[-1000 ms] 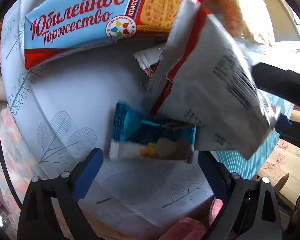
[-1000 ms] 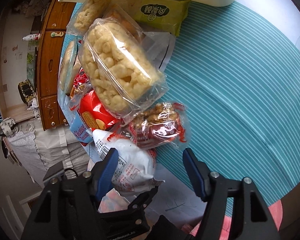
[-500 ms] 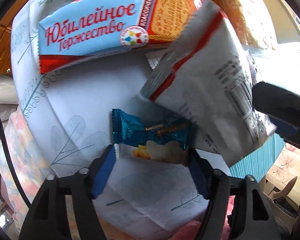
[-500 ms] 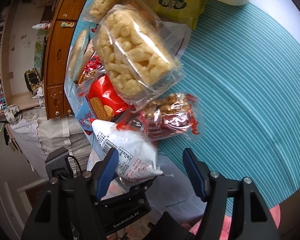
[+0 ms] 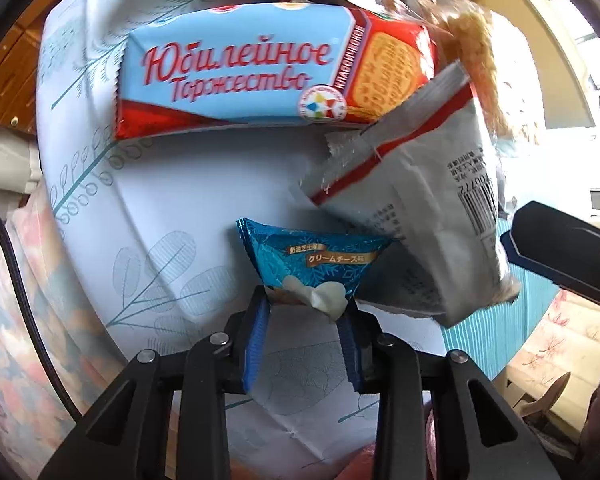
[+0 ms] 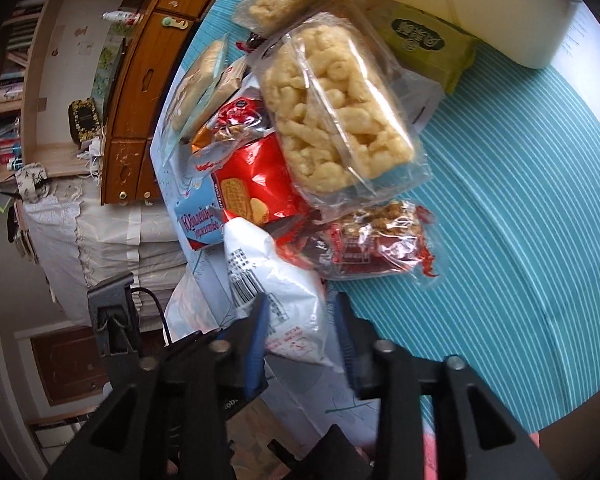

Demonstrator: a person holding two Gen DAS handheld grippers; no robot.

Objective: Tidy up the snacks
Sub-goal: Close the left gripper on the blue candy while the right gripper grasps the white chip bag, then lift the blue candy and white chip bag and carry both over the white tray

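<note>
Sorting has barely begun: most snacks lie heaped on the table (image 6: pixel 532 184), and nothing shows in any container. Both claws have just been closing, each with a packet between its fingers. The left gripper (image 5: pixel 306 322), pointing straight down, now pinches the lower end of the blue sachet (image 5: pixel 312 264), which crumples where the pads squeeze it; it sits over the leaf-printed white sheet (image 5: pixel 156 208) near the table's edge. The right gripper (image 6: pixel 300 324) is clamped on the lower part of the white bag (image 6: pixel 276 280), also at that edge, its barcode side up.

Left to deal with, judging by the pile: the biscuit pack (image 5: pixel 240 76), the clear puffed-snack pack (image 6: pixel 336 108), the red nut bar (image 6: pixel 376 240), a green packet (image 6: pixel 424 44) by the white box (image 6: pixel 480 4) at the far edge, and several more beneath. Whether that box is where things should go I cannot tell. So two items are gripped, none placed.
</note>
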